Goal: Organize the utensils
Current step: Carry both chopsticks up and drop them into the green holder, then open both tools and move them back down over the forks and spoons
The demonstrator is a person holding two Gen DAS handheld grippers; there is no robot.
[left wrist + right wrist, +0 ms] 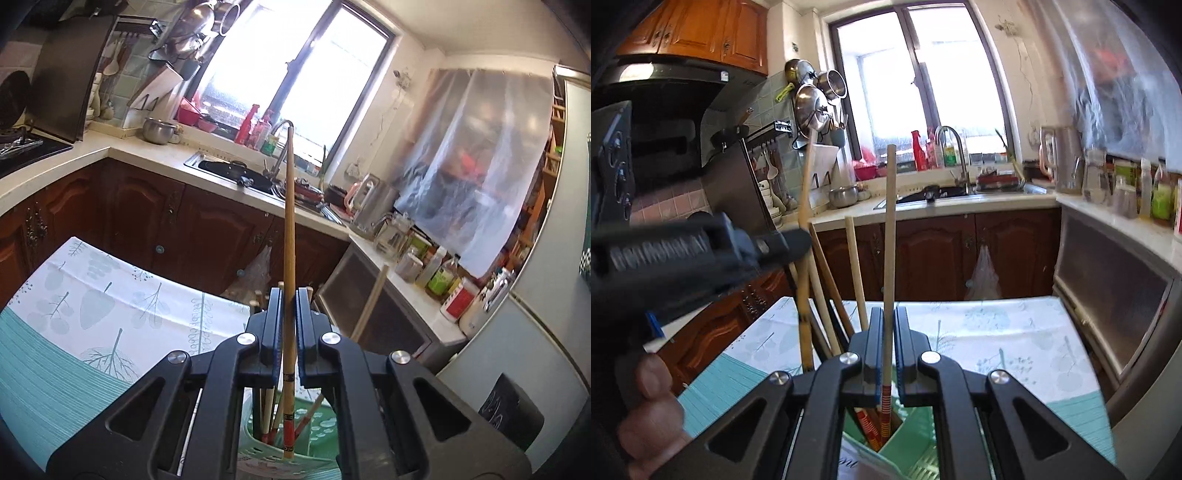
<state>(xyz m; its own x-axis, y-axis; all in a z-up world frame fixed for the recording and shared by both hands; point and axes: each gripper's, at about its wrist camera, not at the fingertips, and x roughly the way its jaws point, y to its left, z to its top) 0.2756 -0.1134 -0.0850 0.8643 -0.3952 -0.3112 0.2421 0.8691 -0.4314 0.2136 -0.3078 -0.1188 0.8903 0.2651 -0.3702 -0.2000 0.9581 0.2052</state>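
My left gripper (288,295) is shut on a long wooden chopstick (289,221) that stands upright, its red-banded lower end hanging over a green utensil holder (314,432). Several other chopsticks (269,410) stand in that holder. My right gripper (888,314) is shut on a pale chopstick (889,229), also upright, whose red-striped end dips into the green holder (908,443). In the right wrist view the left gripper (798,240) reaches in from the left, blurred, pinching its chopstick (804,206) beside several loose chopsticks (827,291) leaning in the holder.
The holder stands on a table with a leaf-print cloth (110,302) (997,332). Behind it run brown cabinets, a counter with a sink (923,195) and faucet, and bottles (1145,192) on the right. A person's hand (650,402) holds the left gripper's handle.
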